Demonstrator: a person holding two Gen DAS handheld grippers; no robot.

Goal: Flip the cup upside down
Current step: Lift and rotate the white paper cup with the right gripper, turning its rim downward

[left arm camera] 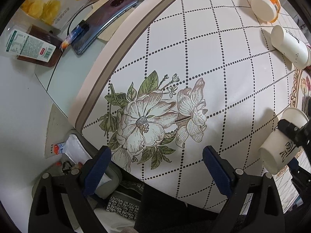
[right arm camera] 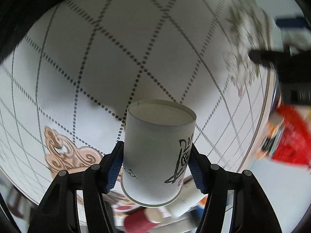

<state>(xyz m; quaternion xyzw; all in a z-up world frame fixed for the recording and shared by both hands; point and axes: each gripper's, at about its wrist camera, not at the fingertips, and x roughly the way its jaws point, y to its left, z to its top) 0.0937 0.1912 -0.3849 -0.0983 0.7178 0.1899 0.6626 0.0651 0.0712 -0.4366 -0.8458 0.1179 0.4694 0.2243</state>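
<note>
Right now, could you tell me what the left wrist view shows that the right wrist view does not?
Only the left wrist view shows the open left gripper holding nothing, the printed flower on the tablecloth, a phone and a yellow tissue box beyond the cloth's edge, and two more cups lying on their sides, one white and one orange-banded.

Only the right wrist view shows the held cup's recessed base and the right gripper's blue fingers pressing its sides.

Both show the paper cup in the right gripper and the dotted-grid tablecloth.
</note>
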